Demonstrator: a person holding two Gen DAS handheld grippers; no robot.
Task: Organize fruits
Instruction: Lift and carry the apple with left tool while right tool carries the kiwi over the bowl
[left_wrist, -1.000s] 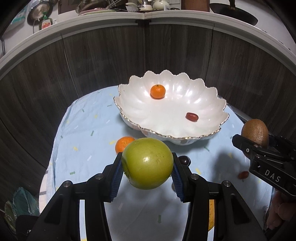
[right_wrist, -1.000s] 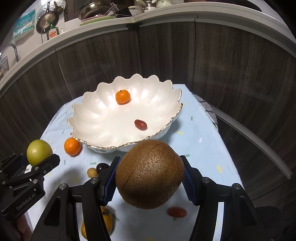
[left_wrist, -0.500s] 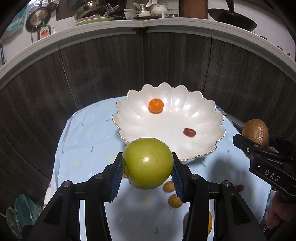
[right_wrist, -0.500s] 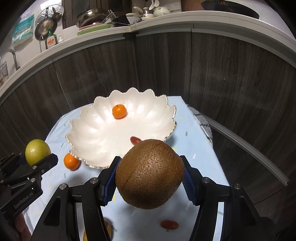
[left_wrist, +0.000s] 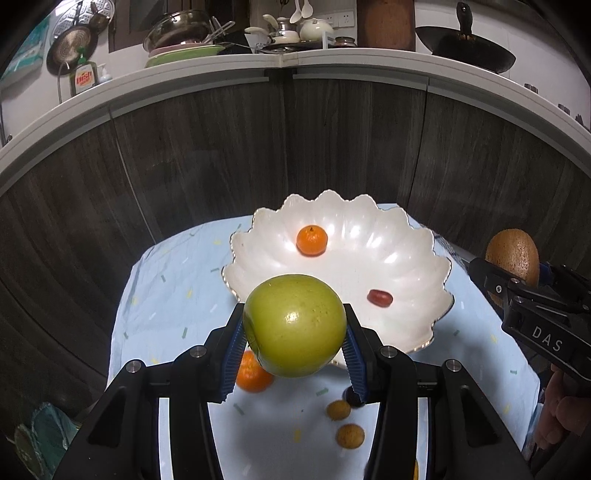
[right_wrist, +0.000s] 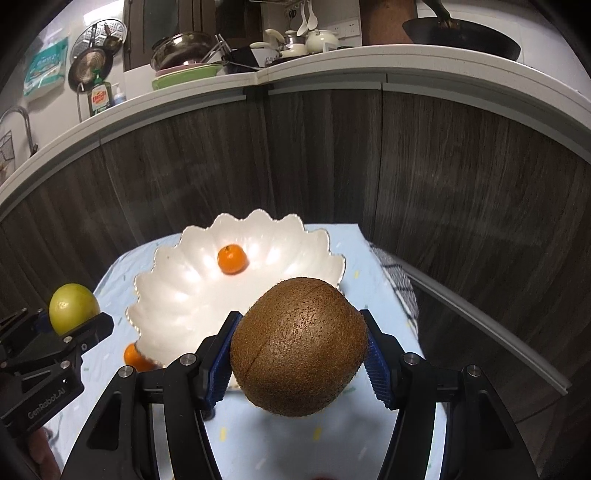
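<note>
My left gripper (left_wrist: 293, 349) is shut on a green apple (left_wrist: 295, 325), held above the near rim of a white scalloped bowl (left_wrist: 413, 269). My right gripper (right_wrist: 297, 362) is shut on a brown kiwi (right_wrist: 299, 347), held above the bowl's (right_wrist: 166, 295) near right rim. The bowl holds a small orange (left_wrist: 312, 240) and a red date (left_wrist: 379, 297). In the left wrist view the kiwi (left_wrist: 513, 254) shows at the right; in the right wrist view the apple (right_wrist: 74, 308) shows at the left.
On the light blue cloth (left_wrist: 159, 295) in front of the bowl lie another orange (left_wrist: 253, 373), two small yellow-brown fruits (left_wrist: 338, 410) (left_wrist: 350, 435) and a dark fruit. Dark wood cabinet fronts (left_wrist: 332, 147) stand close behind the table. A checked cloth (right_wrist: 399, 284) hangs at the right edge.
Both grippers have risen and drawn back with their fruits; the bowl looks smaller and sits lower in both views. The bowl's contents have not moved.
</note>
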